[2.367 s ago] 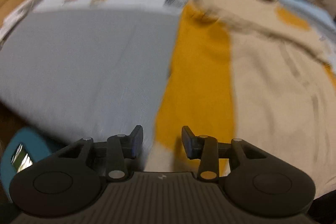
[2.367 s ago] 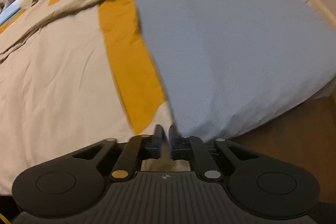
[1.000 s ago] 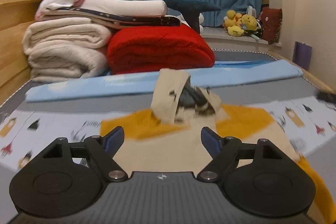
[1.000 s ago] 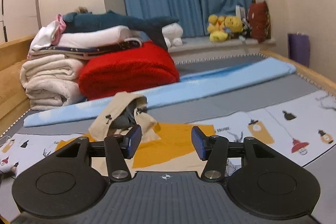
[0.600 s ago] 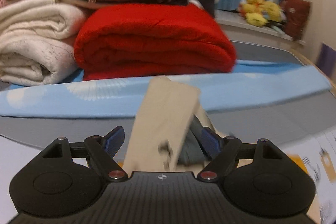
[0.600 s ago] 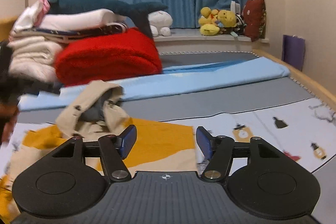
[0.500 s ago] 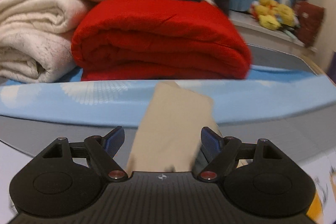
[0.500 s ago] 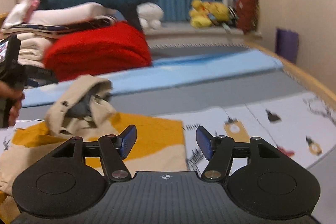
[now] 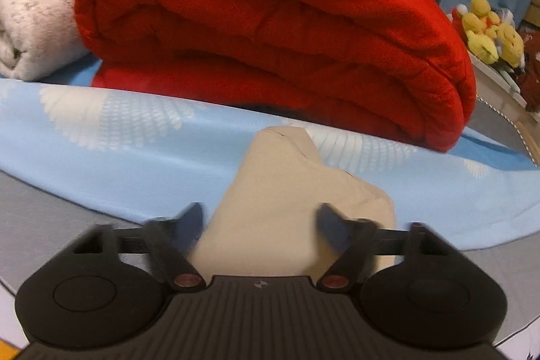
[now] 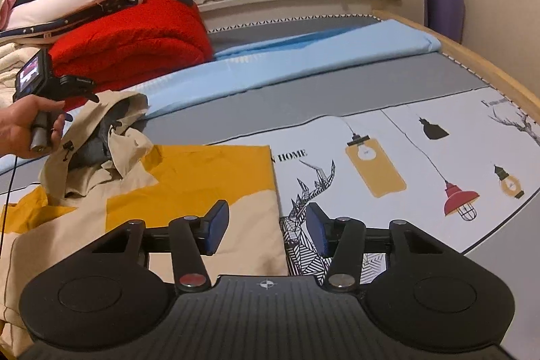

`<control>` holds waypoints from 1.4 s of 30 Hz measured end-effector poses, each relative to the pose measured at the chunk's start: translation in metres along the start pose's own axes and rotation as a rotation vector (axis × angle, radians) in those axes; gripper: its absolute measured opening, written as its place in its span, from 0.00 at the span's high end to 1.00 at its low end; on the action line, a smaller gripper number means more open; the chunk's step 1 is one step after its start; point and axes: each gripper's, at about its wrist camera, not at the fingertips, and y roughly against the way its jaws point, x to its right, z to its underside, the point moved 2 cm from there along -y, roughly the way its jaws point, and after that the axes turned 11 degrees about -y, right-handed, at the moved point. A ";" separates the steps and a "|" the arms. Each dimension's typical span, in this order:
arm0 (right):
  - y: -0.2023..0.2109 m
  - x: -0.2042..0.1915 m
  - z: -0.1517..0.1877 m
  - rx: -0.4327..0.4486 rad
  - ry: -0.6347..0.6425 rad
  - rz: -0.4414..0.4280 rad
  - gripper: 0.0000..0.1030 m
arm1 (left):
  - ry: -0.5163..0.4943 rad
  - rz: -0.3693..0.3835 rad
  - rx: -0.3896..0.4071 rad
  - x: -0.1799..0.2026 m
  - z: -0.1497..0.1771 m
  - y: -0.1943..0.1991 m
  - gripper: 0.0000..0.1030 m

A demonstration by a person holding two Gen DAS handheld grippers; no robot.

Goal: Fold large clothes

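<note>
One beige-and-mustard hooded jacket (image 10: 189, 191) lay flat on the bed, its hood (image 9: 290, 191) standing up between the spread fingers of the left gripper (image 9: 260, 225). Over the jacket's right edge hovered the right gripper (image 10: 266, 225), jaws wide apart and holding nothing. Behind the hood lay a light blue sheet (image 9: 101, 140) and a folded red blanket (image 9: 270, 22).
</note>
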 end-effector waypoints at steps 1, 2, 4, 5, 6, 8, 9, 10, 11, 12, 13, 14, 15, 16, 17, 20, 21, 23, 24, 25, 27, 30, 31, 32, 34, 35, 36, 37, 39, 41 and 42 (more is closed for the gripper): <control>-0.001 0.001 -0.001 -0.004 -0.006 0.003 0.52 | -0.023 0.013 -0.009 0.001 0.000 -0.001 0.87; -0.002 0.001 -0.001 -0.007 -0.010 0.004 0.52 | -0.051 0.015 -0.016 0.003 0.000 0.000 0.99; -0.001 0.002 -0.002 -0.009 -0.020 0.004 0.53 | -0.106 0.020 0.015 0.007 0.000 0.017 1.00; -0.001 0.002 -0.003 -0.009 -0.022 0.000 0.54 | -0.131 0.034 0.033 0.009 -0.001 0.028 1.00; 0.001 0.001 -0.004 -0.006 -0.023 -0.004 0.54 | -0.160 0.055 0.057 0.010 -0.003 0.044 1.00; 0.005 0.002 -0.007 0.007 -0.029 -0.009 0.54 | -0.246 0.116 0.123 0.016 -0.001 0.086 1.00; 0.007 0.002 -0.008 0.013 -0.038 -0.012 0.55 | -0.321 0.158 0.170 0.022 0.005 0.118 1.00; 0.010 0.003 -0.010 0.020 -0.051 -0.020 0.55 | -0.386 0.198 0.208 0.027 0.015 0.146 1.00; 0.013 0.004 -0.012 0.024 -0.064 -0.026 0.55 | -0.475 0.250 0.252 0.033 0.033 0.183 1.00; 0.016 0.005 -0.014 0.028 -0.079 -0.035 0.55 | -0.573 0.283 0.297 0.038 0.055 0.216 1.00; 0.019 0.006 -0.015 0.034 -0.095 -0.046 0.55 | -0.688 0.324 0.351 0.043 0.087 0.254 1.00; 0.023 0.007 -0.017 0.042 -0.112 -0.062 0.55 | -0.782 0.363 0.378 0.046 0.121 0.283 1.00; 0.028 0.007 -0.018 0.053 -0.125 -0.078 0.55 | -0.891 0.402 0.372 0.048 0.164 0.309 1.00; 0.033 0.007 -0.020 0.067 -0.135 -0.098 0.55 | -0.985 0.436 0.332 0.050 0.204 0.327 0.99; 0.037 0.007 -0.021 0.081 -0.140 -0.117 0.55 | -1.067 0.461 0.261 0.050 0.244 0.340 0.92; 0.048 0.006 -0.021 0.108 -0.158 -0.159 0.53 | -1.109 0.440 0.083 0.034 0.327 0.363 0.84; 0.050 0.006 -0.021 0.112 -0.171 -0.172 0.51 | -1.026 0.425 0.053 0.025 0.336 0.370 0.84; 0.052 0.005 -0.021 0.105 -0.196 -0.200 0.51 | -0.808 0.348 0.032 0.009 0.337 0.379 0.84; 0.052 0.004 -0.020 0.099 -0.208 -0.214 0.51 | -0.684 0.284 0.030 0.000 0.333 0.381 0.84; 0.051 0.002 -0.019 0.088 -0.219 -0.233 0.51 | -0.576 0.225 0.024 -0.007 0.328 0.380 0.84; 0.047 -0.005 -0.014 0.048 -0.227 -0.269 0.51 | -0.345 0.158 -0.014 -0.018 0.318 0.371 0.79; 0.029 -0.017 -0.001 -0.089 -0.231 -0.327 0.48 | -0.041 0.195 -0.015 -0.035 0.314 0.348 0.71; 0.022 -0.022 0.004 -0.135 -0.241 -0.342 0.48 | 0.039 0.208 -0.031 -0.041 0.313 0.336 0.71; 0.016 -0.027 0.010 -0.176 -0.247 -0.353 0.47 | 0.108 0.226 -0.048 -0.047 0.314 0.325 0.71; 0.006 -0.039 0.021 -0.243 -0.236 -0.368 0.47 | 0.239 0.272 -0.089 -0.056 0.314 0.301 0.71; 0.003 -0.046 0.025 -0.262 -0.222 -0.371 0.47 | 0.296 0.294 -0.116 -0.058 0.316 0.292 0.71; 0.001 -0.053 0.029 -0.276 -0.210 -0.372 0.47 | 0.358 0.325 -0.135 -0.060 0.317 0.280 0.71; 0.000 -0.059 0.033 -0.291 -0.203 -0.379 0.47 | 0.399 0.349 -0.149 -0.061 0.316 0.274 0.71; -0.003 -0.068 0.037 -0.317 -0.218 -0.413 0.44 | 0.416 0.412 -0.167 -0.049 0.318 0.268 0.71; -0.006 -0.076 0.041 -0.340 -0.228 -0.461 0.39 | 0.312 0.457 -0.143 -0.022 0.313 0.275 0.68; -0.008 -0.081 0.043 -0.350 -0.228 -0.477 0.36 | 0.228 0.453 -0.131 -0.007 0.310 0.279 0.60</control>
